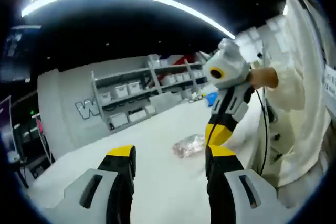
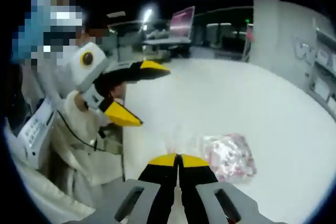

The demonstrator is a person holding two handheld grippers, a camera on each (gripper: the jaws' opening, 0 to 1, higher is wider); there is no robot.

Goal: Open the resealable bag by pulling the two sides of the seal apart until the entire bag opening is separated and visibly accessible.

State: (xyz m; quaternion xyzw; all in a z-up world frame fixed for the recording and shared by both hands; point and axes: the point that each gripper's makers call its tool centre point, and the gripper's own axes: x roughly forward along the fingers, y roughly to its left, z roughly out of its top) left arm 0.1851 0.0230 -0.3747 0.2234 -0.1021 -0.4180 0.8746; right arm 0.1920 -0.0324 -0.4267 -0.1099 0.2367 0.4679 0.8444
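**Bag flat on the bench, one edge perhaps pinched**

The bag [image 2: 228,156] is a clear resealable one with pinkish contents, and it lies on the white bench [image 2: 252,98]. Its thin transparent edge reaches toward the right gripper [image 2: 178,160], whose jaws are closed together at the tips. A bit of film seems to be between them, but it is too faint to be sure. The left gripper [image 1: 168,156] has its jaws wide open and holds nothing; in the right gripper view it hangs above and beside the bag, apart from it.

In my judgement, the risk is that the right jaws hold both sides of the seal, or only loose film below it. Then a pull would drag the whole bag and not part it. The clear plastic can also slip out.

Behind the bench stands a shelf [image 1: 142,90] with boxes against a grey wall. The person's pale sleeve [image 1: 294,108] is close on one side. Nothing lies between the open jaws and the bag.
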